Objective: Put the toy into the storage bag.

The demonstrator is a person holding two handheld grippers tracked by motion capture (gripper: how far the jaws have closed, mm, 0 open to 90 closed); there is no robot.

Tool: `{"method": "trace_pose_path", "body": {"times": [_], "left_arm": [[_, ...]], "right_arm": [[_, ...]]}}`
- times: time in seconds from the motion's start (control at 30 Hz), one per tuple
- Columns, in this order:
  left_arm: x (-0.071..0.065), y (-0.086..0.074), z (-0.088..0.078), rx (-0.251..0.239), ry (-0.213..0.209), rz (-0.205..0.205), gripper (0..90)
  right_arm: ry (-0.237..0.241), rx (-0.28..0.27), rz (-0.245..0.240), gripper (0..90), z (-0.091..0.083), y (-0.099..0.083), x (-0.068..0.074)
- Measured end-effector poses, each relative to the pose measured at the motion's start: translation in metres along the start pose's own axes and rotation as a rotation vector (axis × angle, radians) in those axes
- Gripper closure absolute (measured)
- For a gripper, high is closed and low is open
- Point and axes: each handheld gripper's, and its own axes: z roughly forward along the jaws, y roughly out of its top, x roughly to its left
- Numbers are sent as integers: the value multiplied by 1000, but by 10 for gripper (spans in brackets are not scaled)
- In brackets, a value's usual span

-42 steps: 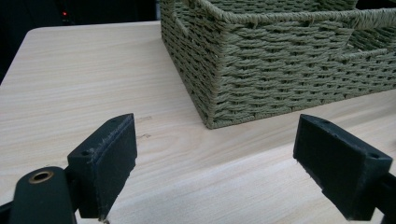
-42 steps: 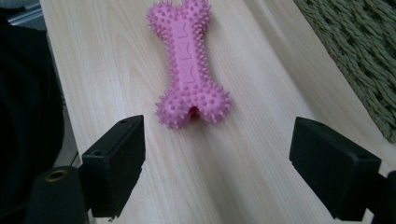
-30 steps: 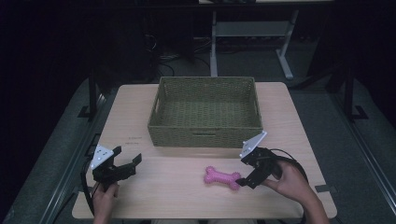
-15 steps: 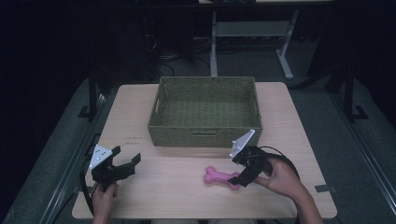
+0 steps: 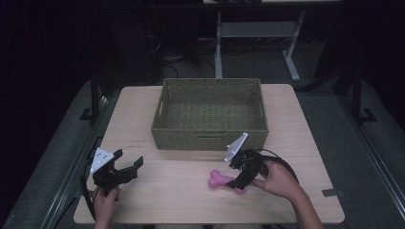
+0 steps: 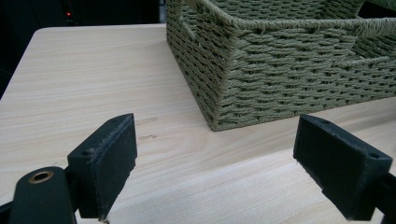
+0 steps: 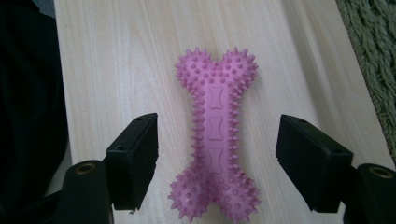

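right claw [image 7: 215,158] straddling pink bone [image 7: 215,135], closing

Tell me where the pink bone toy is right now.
In the high view the pink bone toy lies flat on the table, right of centre, just in front of the basket, between the right gripper's open jaws.

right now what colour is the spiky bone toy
Pink, clearest in the right gripper view: bone toy.

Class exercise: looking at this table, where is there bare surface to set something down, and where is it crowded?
Bare wood lies between the left hand-held gripper and the pink bone toy, and along the table left and right of the woven basket. It is crowded around the right hand-held gripper, whose open jaws straddle the toy just in front of the basket.
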Motion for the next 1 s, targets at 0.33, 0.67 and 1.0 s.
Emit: {"method": "trace_pose_path", "body": {"times": [0.33,0.67,1.0], "left_arm": [[-1,0,1,0,-3,0,130],[-1,0,1,1,-3,0,130],[-1,0,1,1,-5,2,130]], "right_arm": [[12,24,16,317,11,0,0],[6,34,24,385,21,-4,-1],[0,67,9,426,30,-2,1]]}}
